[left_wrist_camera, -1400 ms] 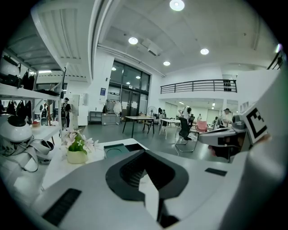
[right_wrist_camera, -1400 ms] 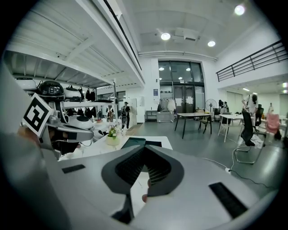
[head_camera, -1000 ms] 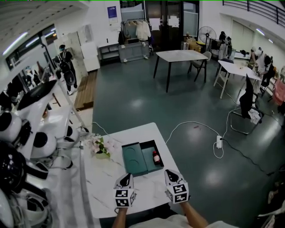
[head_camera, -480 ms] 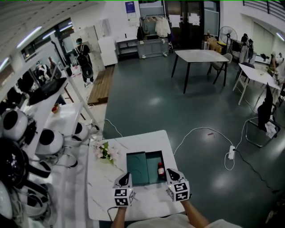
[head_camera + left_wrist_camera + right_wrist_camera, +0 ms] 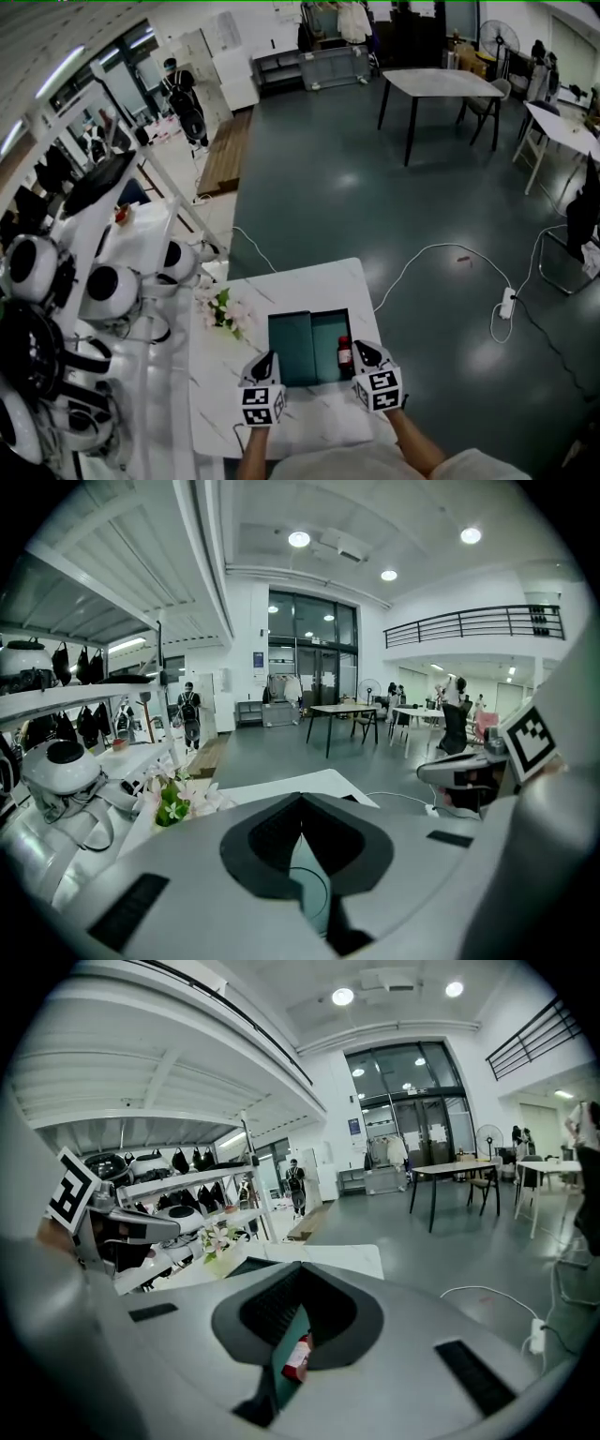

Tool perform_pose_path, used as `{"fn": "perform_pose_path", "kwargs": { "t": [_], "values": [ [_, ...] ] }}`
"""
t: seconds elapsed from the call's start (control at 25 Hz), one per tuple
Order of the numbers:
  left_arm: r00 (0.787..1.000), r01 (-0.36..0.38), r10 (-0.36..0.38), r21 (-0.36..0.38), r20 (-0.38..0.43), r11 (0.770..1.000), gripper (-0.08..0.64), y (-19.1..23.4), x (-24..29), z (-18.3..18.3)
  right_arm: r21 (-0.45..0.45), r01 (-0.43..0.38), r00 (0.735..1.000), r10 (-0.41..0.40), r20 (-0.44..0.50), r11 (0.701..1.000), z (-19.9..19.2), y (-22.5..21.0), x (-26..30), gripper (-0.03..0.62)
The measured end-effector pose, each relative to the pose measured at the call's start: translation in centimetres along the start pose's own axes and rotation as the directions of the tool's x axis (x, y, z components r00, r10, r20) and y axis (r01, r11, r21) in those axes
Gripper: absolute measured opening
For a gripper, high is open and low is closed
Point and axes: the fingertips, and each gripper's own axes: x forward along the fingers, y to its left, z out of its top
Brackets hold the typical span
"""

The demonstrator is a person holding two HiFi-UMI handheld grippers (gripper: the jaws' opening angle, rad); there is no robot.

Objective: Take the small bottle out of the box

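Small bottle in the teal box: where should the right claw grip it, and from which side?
Take the small bottle around its red-labelled body, below the dark cap, coming over the box at its near wall. It seems to stand upright in the right compartment, just ahead of the right claw, which is shut and must open first.

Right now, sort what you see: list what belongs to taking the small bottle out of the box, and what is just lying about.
Job: small bottle in the open green box; left hand-held gripper; right hand-held gripper.
Lying about: flowers on the white table; power strip on the floor; dark table beyond.
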Motion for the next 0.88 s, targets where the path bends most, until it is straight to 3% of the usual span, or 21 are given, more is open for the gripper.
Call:
{"fn": "perform_pose_path", "kwargs": {
  "t": [0.48, 0.68, 0.88],
  "values": [
    [0.988, 0.139, -0.138, 0.005, -0.071, 0.99, 0.018, -1.4, 4.3, -2.6, 0.022, 0.088, 0.99, -0.085, -0.115, 0.996, -4.2, 0.1, 1.9, 0.02],
    [0.974, 0.212, -0.21, 0.007, -0.089, 0.977, 0.018, -1.1, 5.3, -3.6, 0.021, 0.156, 0.97, -0.149, -0.193, 0.988, -6.7, 0.9, 2.5, 0.02],
    [0.961, 0.258, -0.257, -0.008, -0.104, 0.966, 0.018, -0.5, 5.7, -4.5, 0.06, 0.154, 0.95, -0.132, -0.282, 0.986, -9.1, 2.4, 3.8, 0.053]
  ]
}}
